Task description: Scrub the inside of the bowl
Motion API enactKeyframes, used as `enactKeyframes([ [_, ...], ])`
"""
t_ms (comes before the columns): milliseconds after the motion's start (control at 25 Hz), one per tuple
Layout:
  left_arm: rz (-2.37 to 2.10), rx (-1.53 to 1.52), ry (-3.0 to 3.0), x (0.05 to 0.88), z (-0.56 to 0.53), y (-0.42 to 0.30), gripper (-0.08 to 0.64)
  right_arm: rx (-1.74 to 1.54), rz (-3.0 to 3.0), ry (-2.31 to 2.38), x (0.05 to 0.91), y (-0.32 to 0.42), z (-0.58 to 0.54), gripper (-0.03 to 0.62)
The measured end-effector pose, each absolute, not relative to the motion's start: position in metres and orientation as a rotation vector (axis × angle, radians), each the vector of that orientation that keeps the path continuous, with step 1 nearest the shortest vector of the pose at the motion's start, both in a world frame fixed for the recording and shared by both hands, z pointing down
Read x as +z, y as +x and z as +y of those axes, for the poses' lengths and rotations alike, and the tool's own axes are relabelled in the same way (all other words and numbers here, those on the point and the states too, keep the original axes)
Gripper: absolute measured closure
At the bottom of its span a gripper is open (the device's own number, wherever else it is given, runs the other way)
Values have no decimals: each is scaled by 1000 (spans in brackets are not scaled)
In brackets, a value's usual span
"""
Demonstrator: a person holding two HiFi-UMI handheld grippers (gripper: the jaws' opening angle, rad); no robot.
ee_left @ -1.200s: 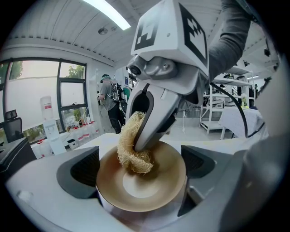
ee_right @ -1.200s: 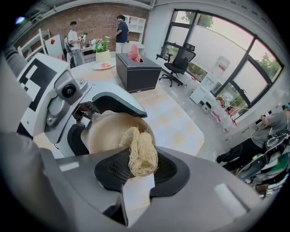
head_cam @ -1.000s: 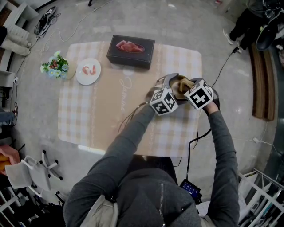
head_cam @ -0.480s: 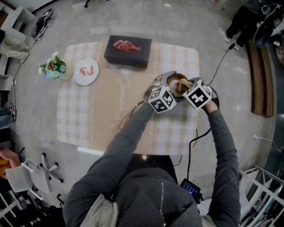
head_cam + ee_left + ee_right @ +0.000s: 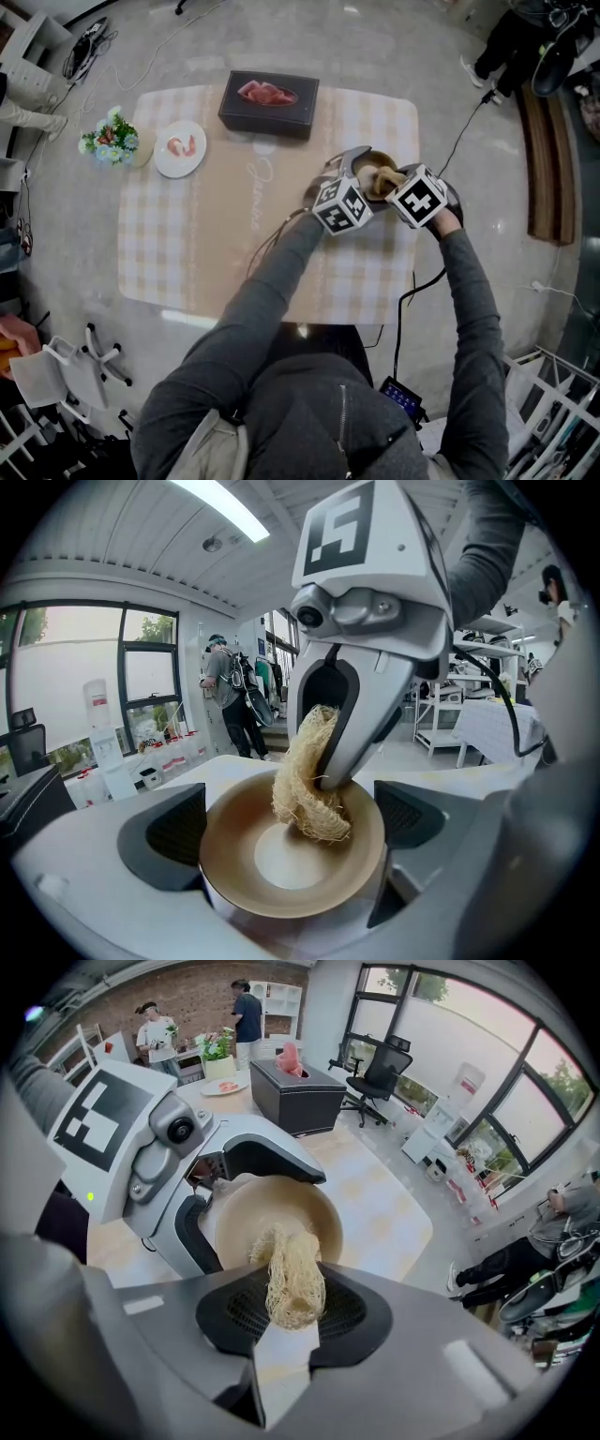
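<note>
Counter (image 5: 187, 253) under a checked cloth. Near its right side the left hand-held gripper (image 5: 291, 829) is clamped on the tan bowl (image 5: 272, 874), which sits tilted. Right hand-held gripper (image 5: 291, 1321) pinches a loofah scrubber (image 5: 305, 785), pressed against the bowl's inner wall.

A beige-and-white checked tablecloth (image 5: 187, 253) covers the table. At its far edge sits a black rectangular box (image 5: 268, 119) with a pink picture on its top. To the left lies a round white plate (image 5: 168, 163) bearing pink pieces, just beside a small bunch of flowers (image 5: 112, 139).
</note>
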State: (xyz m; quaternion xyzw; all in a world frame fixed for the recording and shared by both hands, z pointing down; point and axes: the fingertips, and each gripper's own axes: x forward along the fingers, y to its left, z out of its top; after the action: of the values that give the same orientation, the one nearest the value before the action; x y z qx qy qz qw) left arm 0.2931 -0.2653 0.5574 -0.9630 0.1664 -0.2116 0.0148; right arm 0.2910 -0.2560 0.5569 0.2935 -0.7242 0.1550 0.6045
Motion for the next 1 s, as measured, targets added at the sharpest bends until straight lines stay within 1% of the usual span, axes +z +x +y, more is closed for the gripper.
enactKeyframes([
  [240, 517, -662, -2997, 558, -265, 293, 5, 421, -1662, 609, 558, 285, -253, 499],
  [480, 496, -665, -2997, 559, -263, 294, 5, 586, -1634, 507, 567, 281, -249, 500],
  [760, 496, -663, -2997, 558, -264, 294, 3, 586, -1567, 395, 572, 279, -248, 502],
  [1000, 494, -666, -2998, 558, -264, 294, 3, 649, -1594, 353, 572, 269, -242, 503],
])
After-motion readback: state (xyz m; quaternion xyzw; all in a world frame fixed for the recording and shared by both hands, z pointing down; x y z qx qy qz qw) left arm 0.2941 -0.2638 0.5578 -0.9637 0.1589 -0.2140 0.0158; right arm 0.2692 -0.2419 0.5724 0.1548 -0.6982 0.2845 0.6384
